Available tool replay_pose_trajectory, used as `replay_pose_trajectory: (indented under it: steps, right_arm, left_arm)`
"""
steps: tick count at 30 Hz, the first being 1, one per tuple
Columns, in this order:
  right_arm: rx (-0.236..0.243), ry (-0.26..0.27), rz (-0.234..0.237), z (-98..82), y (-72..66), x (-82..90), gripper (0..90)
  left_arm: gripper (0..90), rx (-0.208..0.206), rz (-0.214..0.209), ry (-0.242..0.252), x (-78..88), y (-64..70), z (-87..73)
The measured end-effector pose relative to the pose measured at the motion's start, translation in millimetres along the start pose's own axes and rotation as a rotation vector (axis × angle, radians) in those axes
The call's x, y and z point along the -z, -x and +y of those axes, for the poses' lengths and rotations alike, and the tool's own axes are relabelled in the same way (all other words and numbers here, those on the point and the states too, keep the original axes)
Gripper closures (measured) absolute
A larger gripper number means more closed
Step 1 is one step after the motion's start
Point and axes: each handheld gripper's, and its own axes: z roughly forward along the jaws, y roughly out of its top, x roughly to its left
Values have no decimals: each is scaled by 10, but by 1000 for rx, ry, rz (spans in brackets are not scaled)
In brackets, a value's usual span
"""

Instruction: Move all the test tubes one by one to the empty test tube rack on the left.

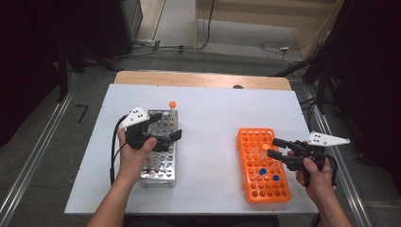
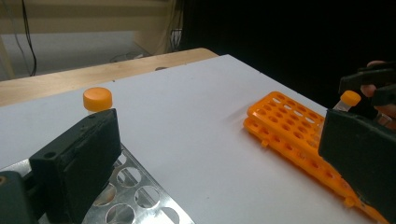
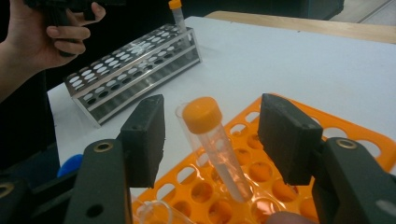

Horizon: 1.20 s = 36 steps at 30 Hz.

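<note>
The main risk sits at the right tongs point(image 3: 210, 140): their pads stand apart on either side of an orange-capped tube point(image 3: 215, 144) that leans in the orange rack point(image 1: 263, 165), and neither pad presses on it yet. Because the tube is tilted rather than upright, one pad is likely to meet it first and push it further over, or pinch only the cap, so that the tube slips or jams in its hole when lifted. A slanted pull could also drag the light plastic rack across the bench point(image 1: 208, 118), or knock the blue-capped tubes point(image 1: 267, 174) seated near its front end.

In the right gripper view the tube rises between the two pads, nearer the left one, with its cap about level with the pad tops. The orange rack lies near the right edge of the bench, towards the front.

The left tongs point(image 1: 165, 135) are wide apart and hold nothing; they hover over the metal rack point(image 1: 160, 163) by the left edge. Another orange-capped tube point(image 1: 173, 107) stands upright at that rack's far end, just behind the left tongs.
</note>
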Motion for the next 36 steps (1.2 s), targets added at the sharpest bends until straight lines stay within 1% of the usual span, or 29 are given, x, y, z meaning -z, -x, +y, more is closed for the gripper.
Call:
replay_pose_trajectory:
  steps: [3, 5, 6, 8, 11, 14, 17, 20, 23, 28, 32, 35, 36]
  right_arm:
    - [11, -11, -1, 30, -37, -46, 421]
    - [14, -19, 11, 42, -49, -84, 457]
    - [14, -25, 9, 45, -55, -101, 477]
    - [24, -44, -1, 44, -61, -135, 510]
    - [26, -66, -14, 35, -56, -175, 533]
    - [31, -80, -34, 34, -52, -197, 568]
    - [39, -93, -55, 32, -48, -207, 630]
    - [37, -92, -77, 35, -45, -202, 654]
    - [51, -91, -93, 42, -48, -188, 666]
    - [58, -72, -96, 54, -55, -166, 669]
    - [53, -65, -98, 56, -46, -149, 670]
    - [46, -82, -100, 37, -26, -165, 669]
    - [40, -81, -92, 25, -11, -172, 668]
  left_arm:
    - [0, 4, -4, 10, 22, 28, 1]
    - [0, 3, -7, 9, 22, 45, -3]
    - [0, 2, -6, 7, 23, 52, -6]
    - [0, 1, -7, 4, 21, 58, -12]
    - [0, 6, -8, 2, 14, 58, -19]
    - [0, 8, -6, 0, 5, 58, -26]
    - [0, 6, -7, 0, 2, 61, -25]
    - [0, 12, -6, 7, 6, 64, -22]
    - [0, 11, -1, 9, 6, 63, -23]
    - [0, 8, 1, 11, 7, 70, -21]
    - [0, 6, 2, 6, -1, 71, -28]
    - [1, 9, 0, 4, -12, 68, -37]
    - [1, 6, -1, 3, -12, 68, -38]
